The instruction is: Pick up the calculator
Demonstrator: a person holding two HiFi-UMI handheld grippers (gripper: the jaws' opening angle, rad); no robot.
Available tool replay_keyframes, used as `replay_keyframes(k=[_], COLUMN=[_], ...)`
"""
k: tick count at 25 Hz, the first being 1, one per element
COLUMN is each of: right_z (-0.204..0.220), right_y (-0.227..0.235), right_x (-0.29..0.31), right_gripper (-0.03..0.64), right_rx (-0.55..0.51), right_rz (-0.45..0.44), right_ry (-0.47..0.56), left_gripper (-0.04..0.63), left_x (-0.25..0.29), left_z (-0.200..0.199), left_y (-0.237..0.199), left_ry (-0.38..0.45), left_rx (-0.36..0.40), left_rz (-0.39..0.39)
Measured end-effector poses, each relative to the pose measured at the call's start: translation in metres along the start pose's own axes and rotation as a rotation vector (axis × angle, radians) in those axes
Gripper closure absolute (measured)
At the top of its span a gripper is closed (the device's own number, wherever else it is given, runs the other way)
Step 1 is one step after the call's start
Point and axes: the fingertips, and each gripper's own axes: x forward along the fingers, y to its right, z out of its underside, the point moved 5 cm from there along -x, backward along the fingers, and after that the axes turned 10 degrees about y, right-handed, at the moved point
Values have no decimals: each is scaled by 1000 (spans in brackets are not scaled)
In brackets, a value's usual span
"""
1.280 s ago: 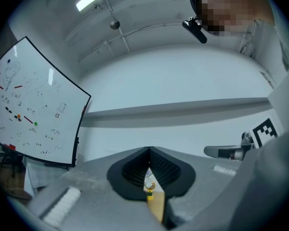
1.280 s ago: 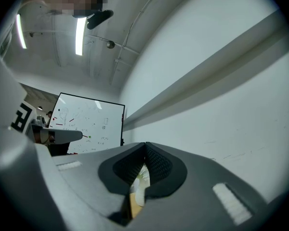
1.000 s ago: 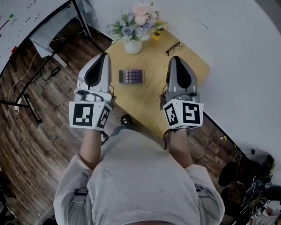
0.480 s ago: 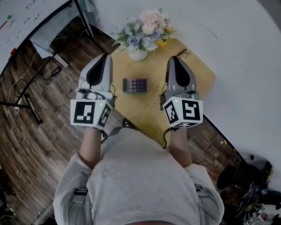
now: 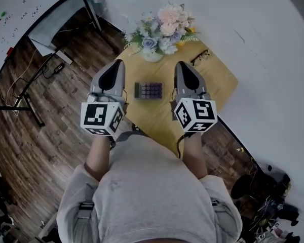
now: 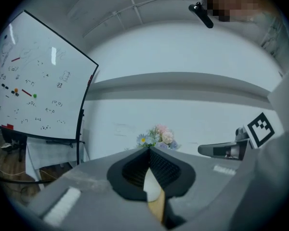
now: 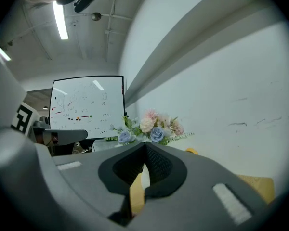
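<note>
While both pointed forward, level and side by side, the left claw (image 5: 114,69) hung by the surface's (image 5: 215,85) left edge, jaws pressed together, empty; the calculator (image 5: 148,90) lay flat between them; the right claw (image 5: 182,67) was likewise closed, empty.

On the table (image 5: 214,87), centred: calculator (image 5: 148,90), flanked by left gripper (image 5: 117,64) and right gripper (image 5: 181,65); behind it, flowers (image 5: 162,27); right of those, glasses (image 5: 199,57); far left, whiteboard (image 5: 20,9).
</note>
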Motion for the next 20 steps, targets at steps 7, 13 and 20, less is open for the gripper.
replay_keyframes(k=[7, 13, 20], right_z=[49, 92, 138], right_y=[1, 2, 8], right_x=[9, 9, 3], right_gripper=[614, 614, 614], right_rx=[26, 59, 93], right_rz=[-12, -19, -20], right_ry=[-172, -313, -456], left_gripper=[589, 591, 591], left_x=[0, -5, -13], left_z=[59, 104, 149], left_y=[-7, -13, -14], left_ry=[-158, -277, -408], left_rx=[-54, -141, -180], left_rz=[-16, -38, -54])
